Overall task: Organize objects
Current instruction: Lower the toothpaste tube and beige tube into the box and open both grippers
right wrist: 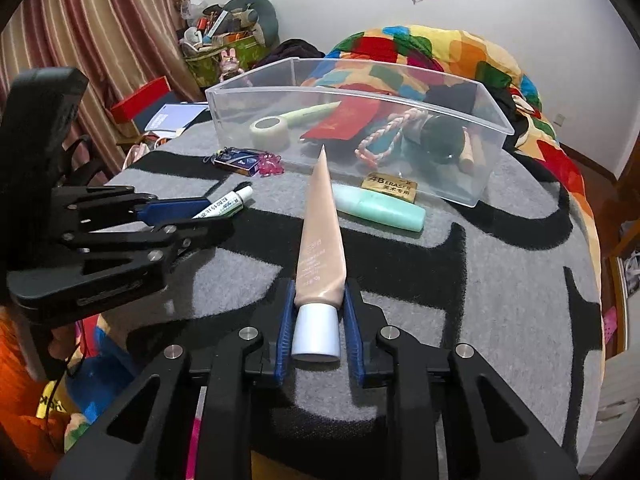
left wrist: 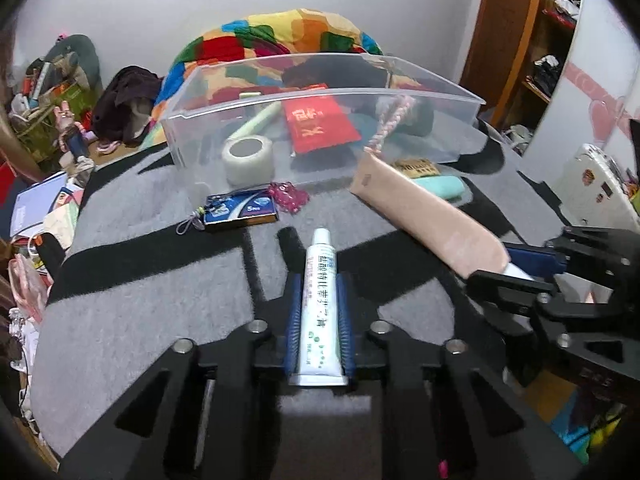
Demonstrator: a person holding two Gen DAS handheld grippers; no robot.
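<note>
My left gripper (left wrist: pixel 319 292) is shut on a white ointment tube (left wrist: pixel 320 304), cap pointing forward; it also shows in the right wrist view (right wrist: pixel 226 206). My right gripper (right wrist: pixel 320 300) is shut on a beige cream tube (right wrist: pixel 320 232) near its white cap; this tube shows in the left wrist view (left wrist: pixel 424 212). A clear plastic bin (left wrist: pixel 460 96) stands ahead on the grey mat and holds a tape roll (left wrist: pixel 247 160), a red pouch (left wrist: pixel 320 124), a green pen and a braided cord.
In front of the bin lie a blue card pack (left wrist: pixel 240 212), a pink charm (left wrist: pixel 289 196), a mint bottle (right wrist: pixel 380 210) and a gold eraser (right wrist: pixel 391 187). A colourful quilt (right wrist: pixel 440 48) lies behind. Clutter sits at the far left; shelves stand at the right.
</note>
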